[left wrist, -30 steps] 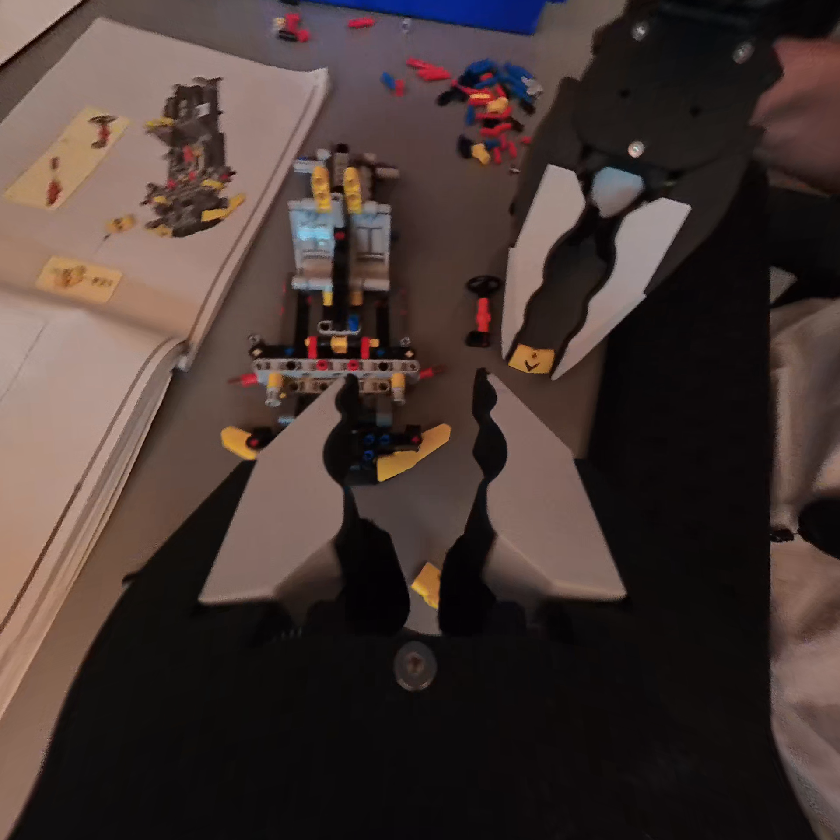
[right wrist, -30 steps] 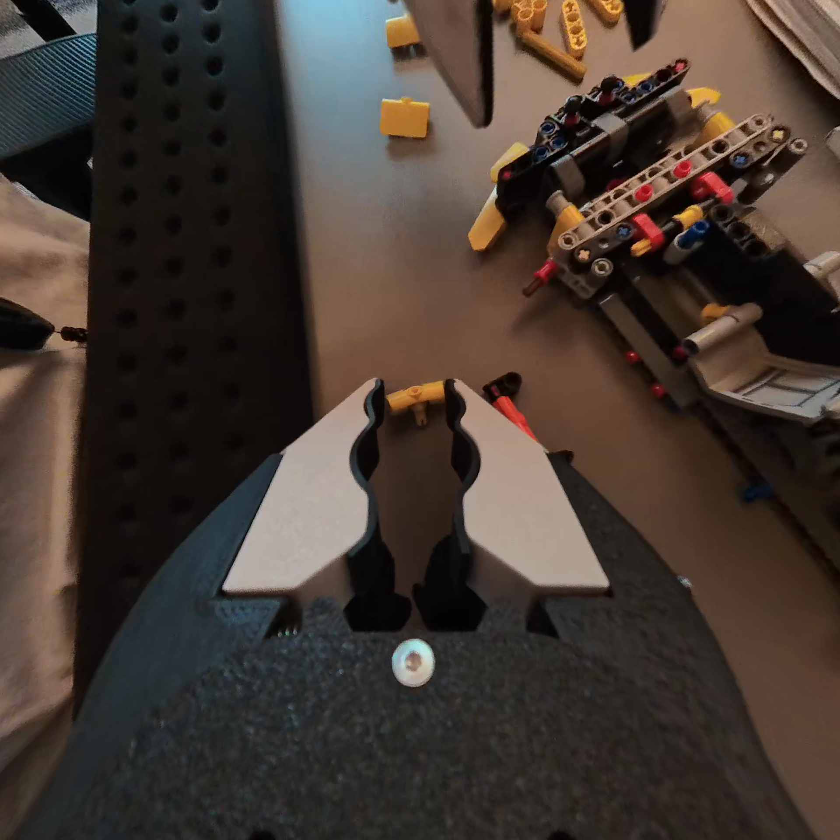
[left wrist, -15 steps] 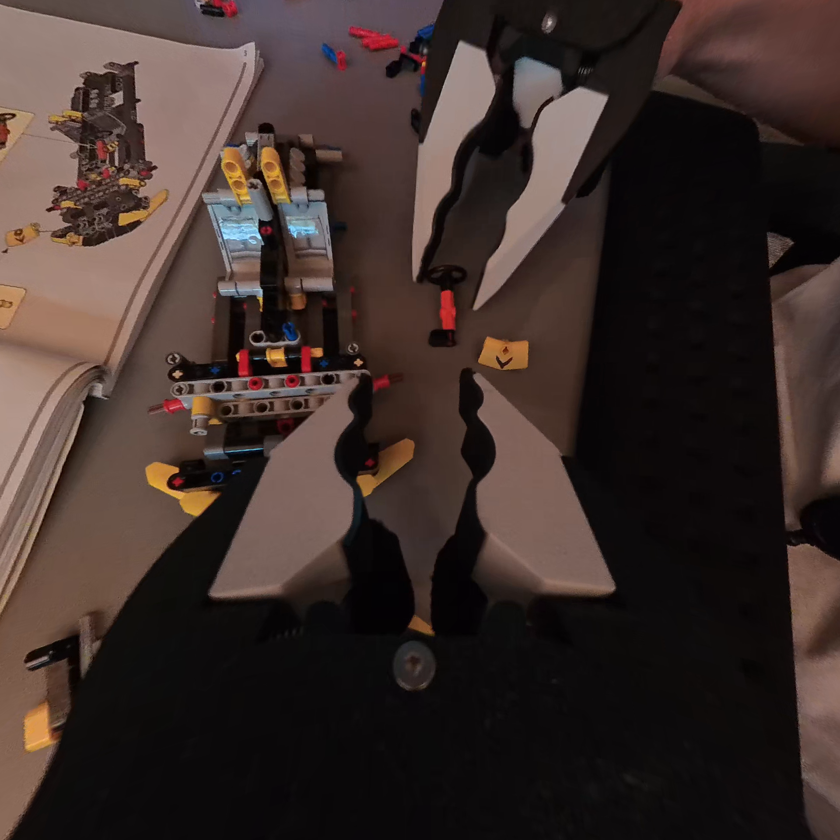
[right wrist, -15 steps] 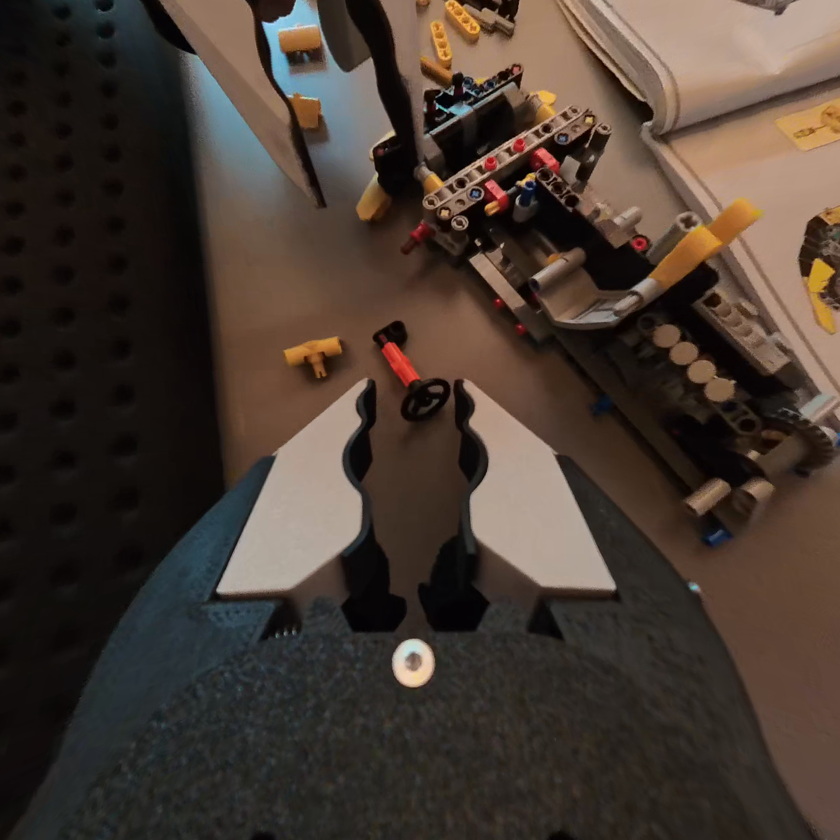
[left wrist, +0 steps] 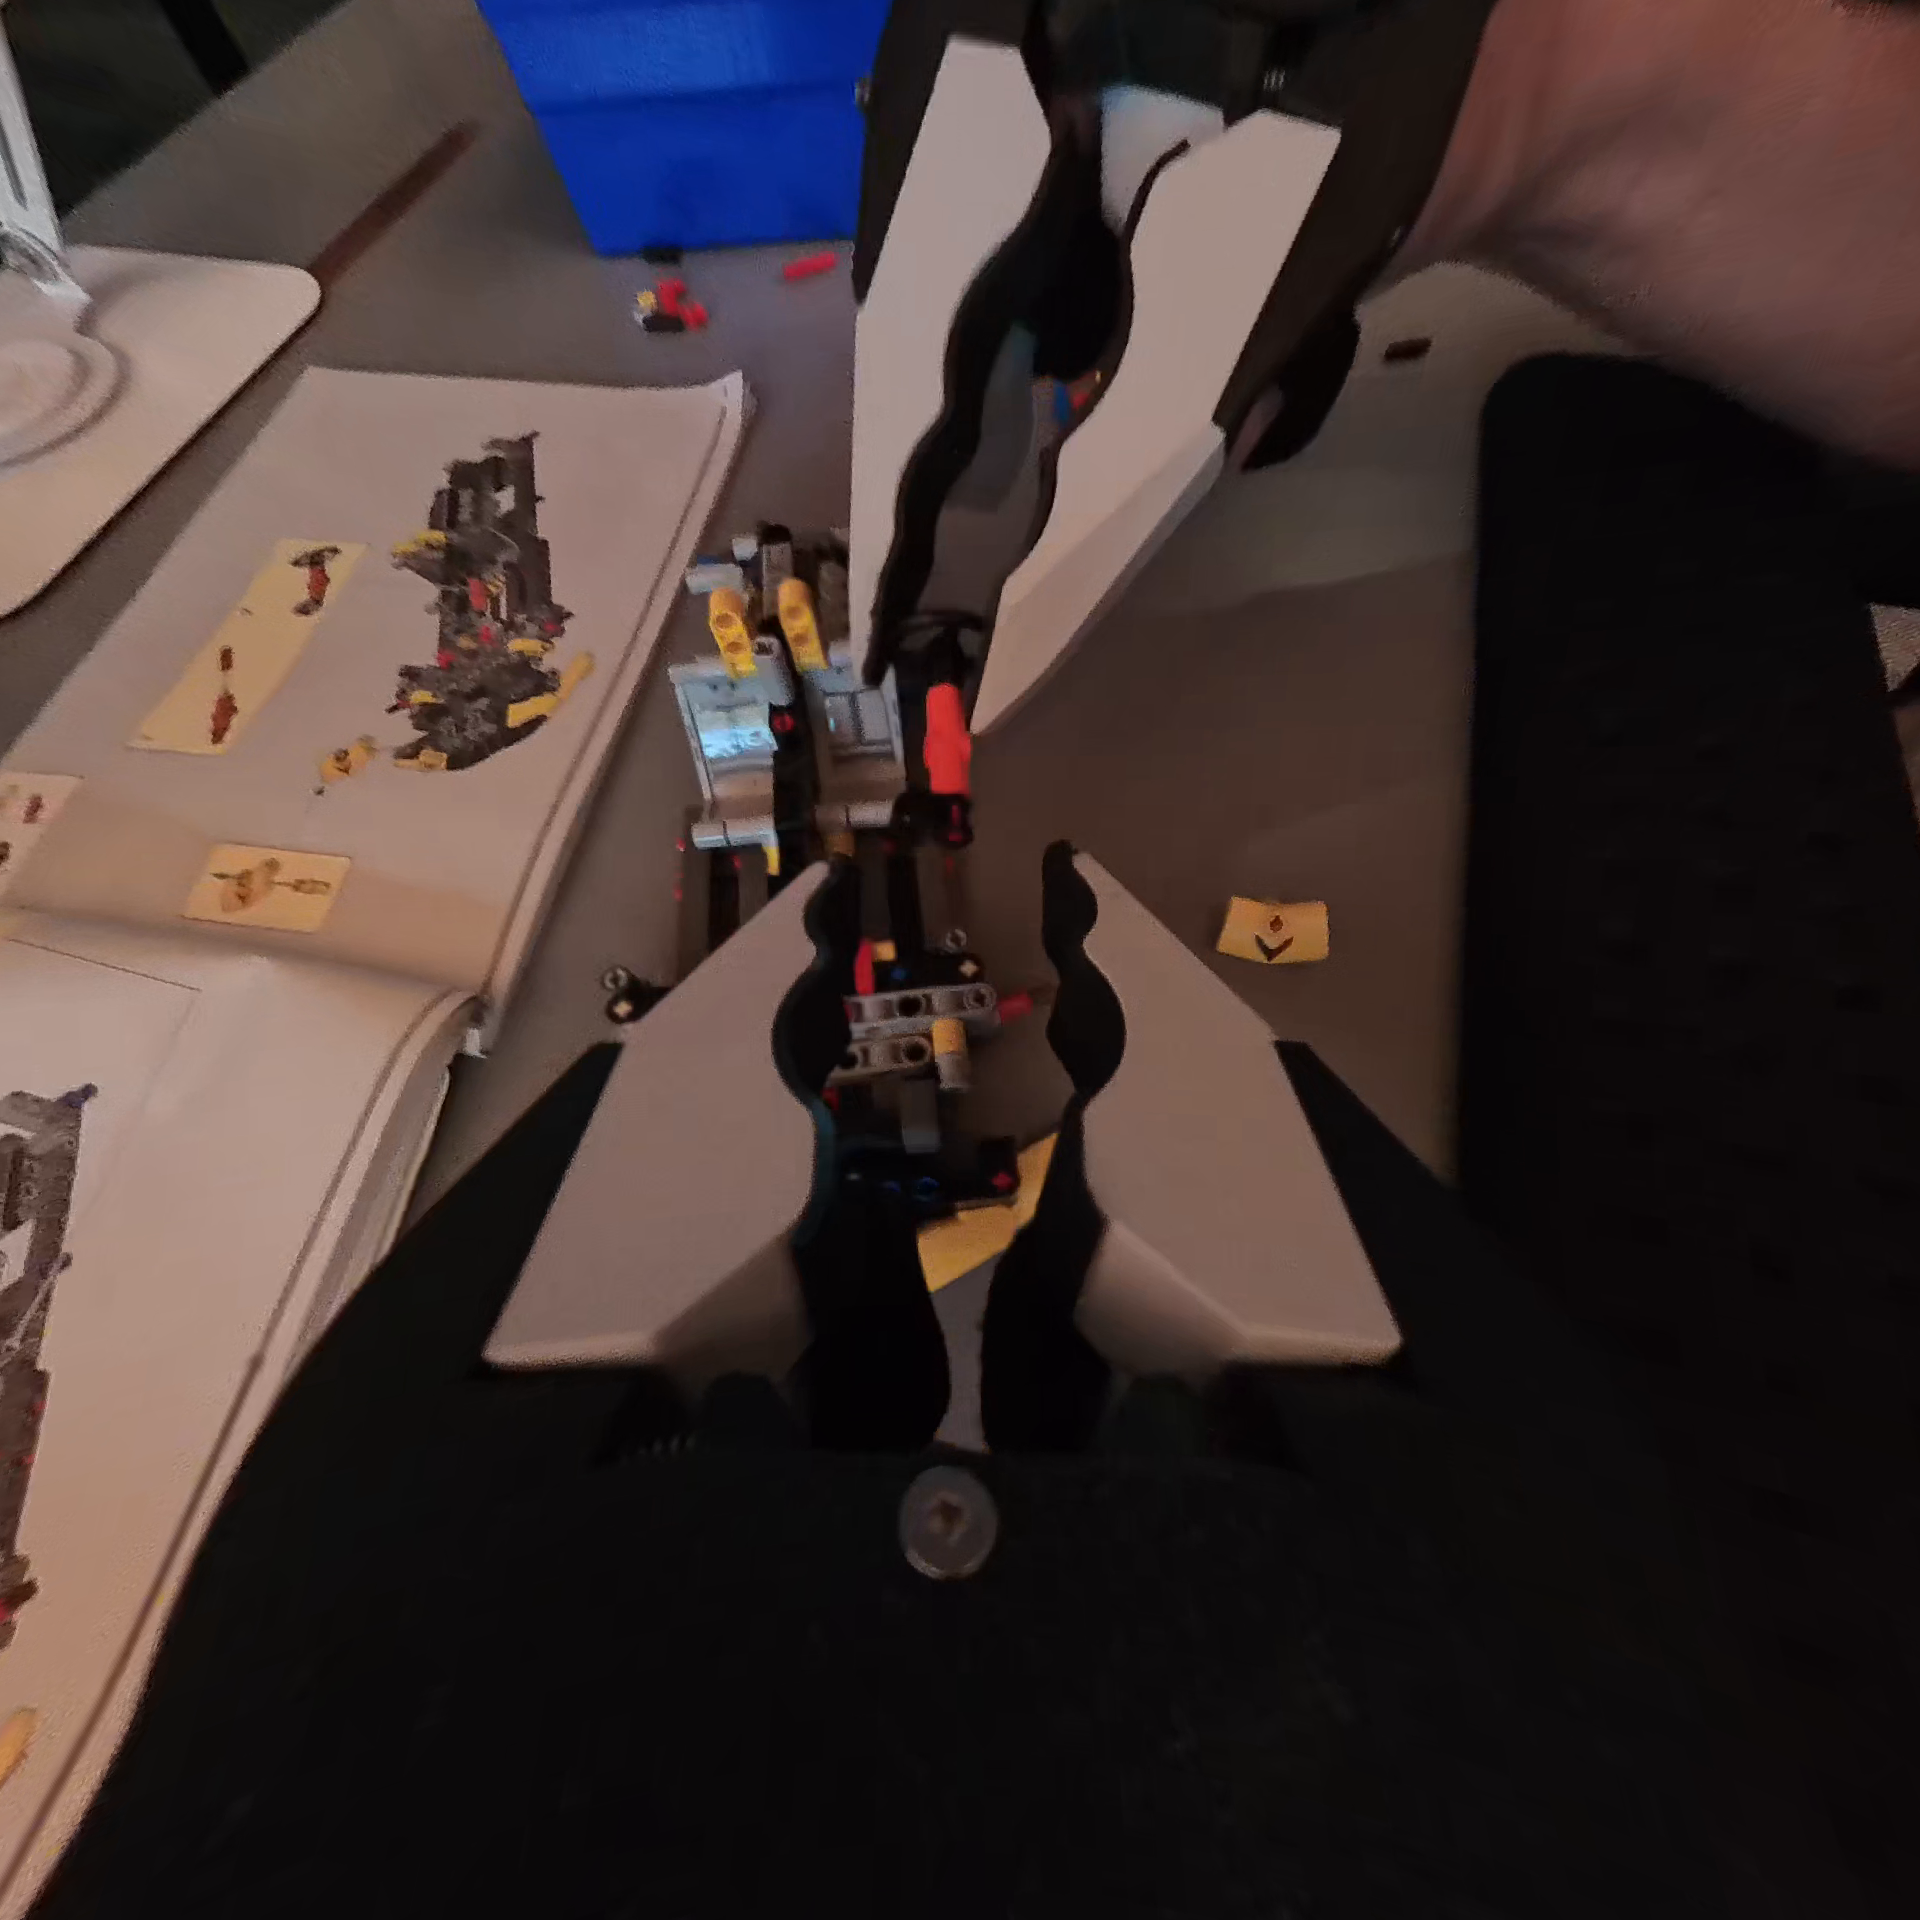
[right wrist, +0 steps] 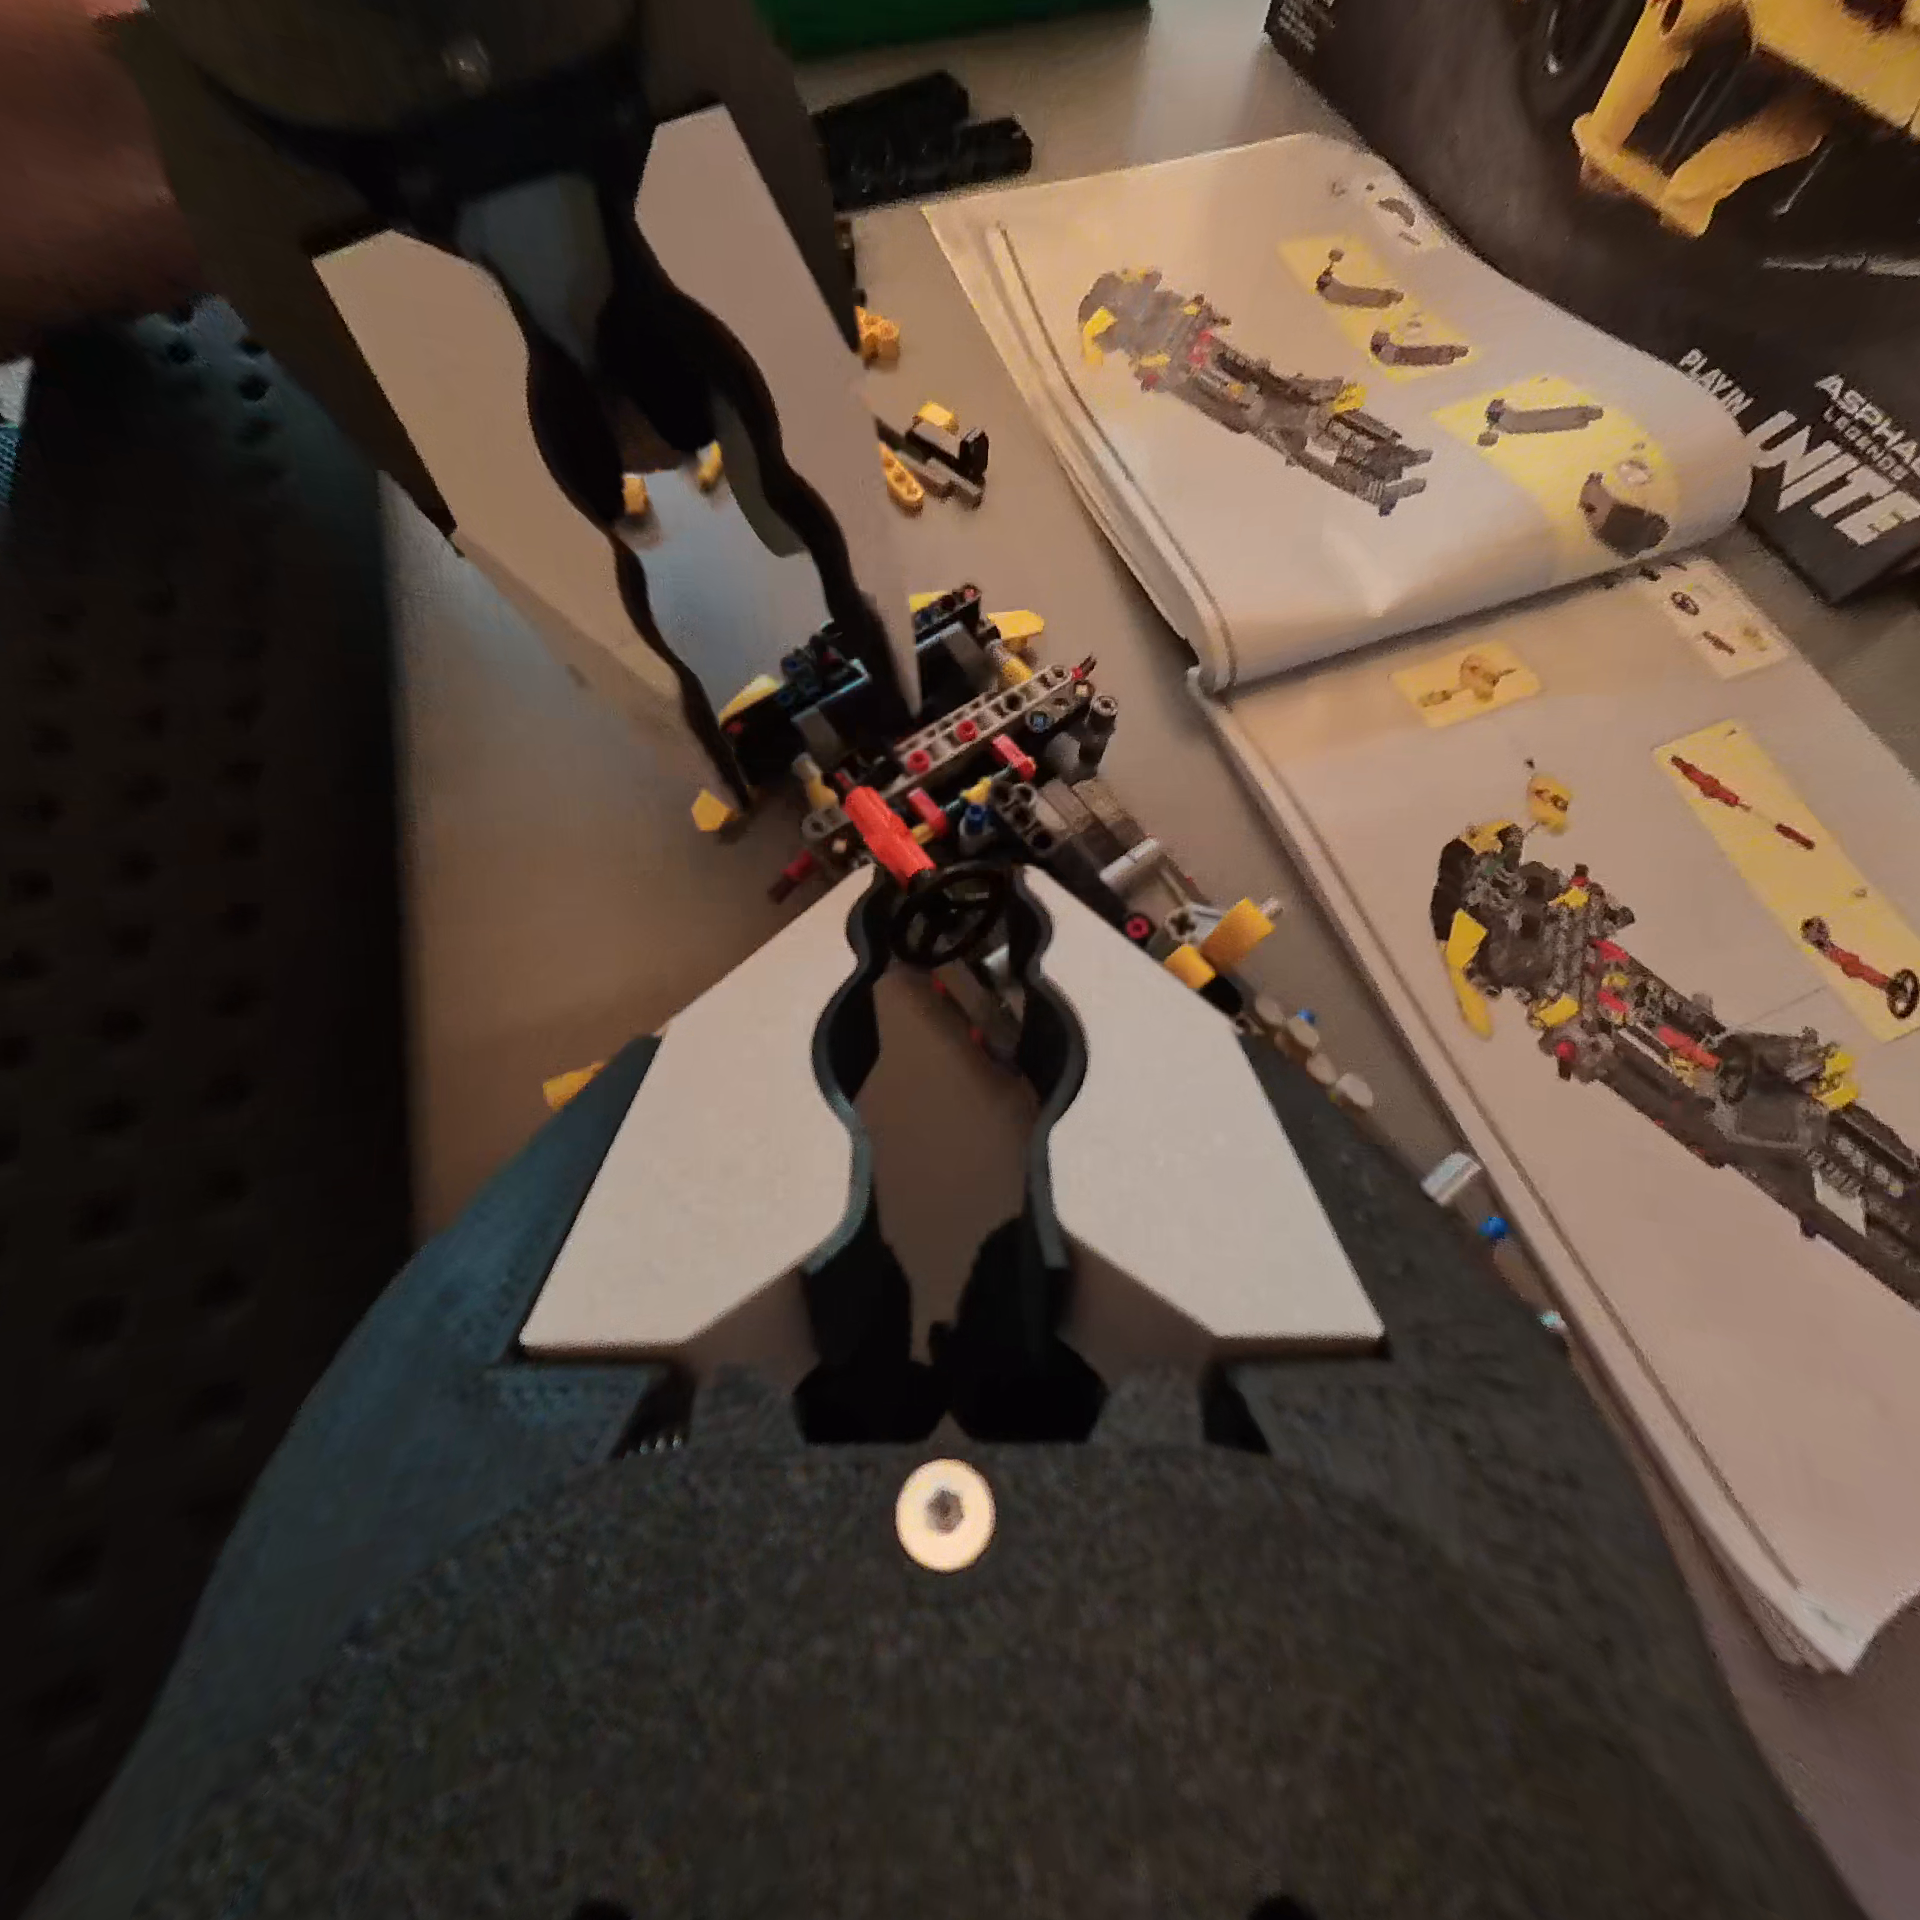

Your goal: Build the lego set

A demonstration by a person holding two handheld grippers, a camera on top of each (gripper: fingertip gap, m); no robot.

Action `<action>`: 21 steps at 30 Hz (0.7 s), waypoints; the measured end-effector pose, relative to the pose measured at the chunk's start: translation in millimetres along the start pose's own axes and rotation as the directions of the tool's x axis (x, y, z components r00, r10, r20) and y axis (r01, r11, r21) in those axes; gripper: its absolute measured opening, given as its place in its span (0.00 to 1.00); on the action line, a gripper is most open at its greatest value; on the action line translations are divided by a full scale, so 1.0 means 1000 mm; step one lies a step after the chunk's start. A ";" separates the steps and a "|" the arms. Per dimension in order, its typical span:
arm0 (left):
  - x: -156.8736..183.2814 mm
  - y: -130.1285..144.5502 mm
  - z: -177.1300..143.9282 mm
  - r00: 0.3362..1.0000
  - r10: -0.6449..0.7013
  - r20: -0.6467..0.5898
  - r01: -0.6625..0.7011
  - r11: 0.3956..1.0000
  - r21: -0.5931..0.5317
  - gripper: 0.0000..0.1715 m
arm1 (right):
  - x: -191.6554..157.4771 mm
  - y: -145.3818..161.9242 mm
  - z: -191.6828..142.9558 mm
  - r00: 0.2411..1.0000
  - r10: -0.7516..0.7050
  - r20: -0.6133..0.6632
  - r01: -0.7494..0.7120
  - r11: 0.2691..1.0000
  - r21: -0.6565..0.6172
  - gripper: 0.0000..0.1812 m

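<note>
The half-built Lego car chassis (left wrist: 743, 727) lies on the grey table; it also shows in the right wrist view (right wrist: 987, 727). My right gripper (right wrist: 948, 883) is shut on a black steering wheel (right wrist: 951, 920) with a red axle (right wrist: 883, 831) and holds it just over the chassis, behind the grey cross beam. In the left wrist view this right gripper (left wrist: 925, 696) comes down from above with the red axle (left wrist: 945, 727) hanging from its tips. My left gripper (left wrist: 945, 868) is open and straddles the chassis front; it also shows in the right wrist view (right wrist: 816, 748).
An open instruction booklet (left wrist: 312, 727) lies left of the chassis. A small yellow piece (left wrist: 1273, 928) lies to its right, beside a black perforated mat (left wrist: 1662, 935). A blue bin (left wrist: 707, 125) stands at the back. The set's box (right wrist: 1662, 156) and loose yellow pieces (right wrist: 914, 468) lie beyond. The gap from one gripper's tips to the other's is roughly 4 cm. The small yellow piece (left wrist: 1273, 928) lies around 8 cm away from my left fingertips.
My right gripper closed on the steering wheel piece, lifted it off the table and carried it over the chassis. My left gripper moved over the chassis front, staying open.
</note>
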State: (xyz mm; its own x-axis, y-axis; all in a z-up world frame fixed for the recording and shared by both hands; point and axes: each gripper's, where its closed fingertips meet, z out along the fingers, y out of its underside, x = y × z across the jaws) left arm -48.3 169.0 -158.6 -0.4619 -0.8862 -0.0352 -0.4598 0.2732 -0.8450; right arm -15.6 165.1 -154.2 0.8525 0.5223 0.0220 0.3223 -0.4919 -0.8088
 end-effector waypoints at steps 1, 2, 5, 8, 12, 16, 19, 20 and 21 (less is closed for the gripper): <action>-0.002 -0.001 0.000 1.000 0.006 -0.005 -0.006 1.000 0.013 0.18 | 0.001 0.000 0.003 1.000 0.003 0.008 -0.003 1.000 0.004 0.12; -0.003 -0.001 -0.001 1.000 0.017 -0.007 -0.017 1.000 0.026 0.18 | 0.001 0.000 0.004 1.000 0.009 0.016 -0.009 1.000 0.010 0.12; -0.004 0.001 0.000 1.000 0.020 -0.003 -0.020 0.998 0.057 0.16 | -0.002 0.000 0.007 0.998 0.051 0.044 -0.053 0.997 0.051 0.12; -0.005 0.006 0.005 1.000 0.021 0.009 -0.022 0.999 0.041 0.16 | -0.002 0.003 0.009 0.997 0.073 0.033 -0.075 0.994 0.074 0.11; -0.010 0.011 0.009 0.997 0.055 0.055 -0.056 0.998 0.014 0.15 | 0.003 0.000 0.012 0.999 0.036 -0.038 -0.031 0.994 0.104 0.12; -0.012 0.011 0.010 0.993 0.087 0.082 -0.090 0.996 0.025 0.10 | 0.001 -0.005 0.013 0.994 -0.039 -0.102 0.051 0.992 0.114 0.11; -0.016 0.009 0.007 0.995 0.051 0.084 -0.056 0.997 0.056 0.10 | 0.004 -0.001 0.015 0.992 -0.032 -0.123 0.044 0.995 0.093 0.12; -0.019 0.009 0.005 0.995 0.040 0.091 -0.046 0.997 0.061 0.11 | 0.006 0.000 0.015 0.992 -0.024 -0.126 0.035 0.995 0.089 0.11; -0.023 0.010 0.004 0.994 0.036 0.105 -0.043 0.997 0.065 0.11 | 0.008 0.002 0.014 0.992 -0.015 -0.129 0.026 0.996 0.087 0.11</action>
State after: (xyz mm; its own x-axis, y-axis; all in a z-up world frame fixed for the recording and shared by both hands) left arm -39.5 190.6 -168.1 -0.3959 -0.9102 -0.1217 -0.3891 0.2863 -0.8756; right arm -14.1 177.9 -163.8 0.8936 0.4352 0.1096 0.3074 -0.4157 -0.8560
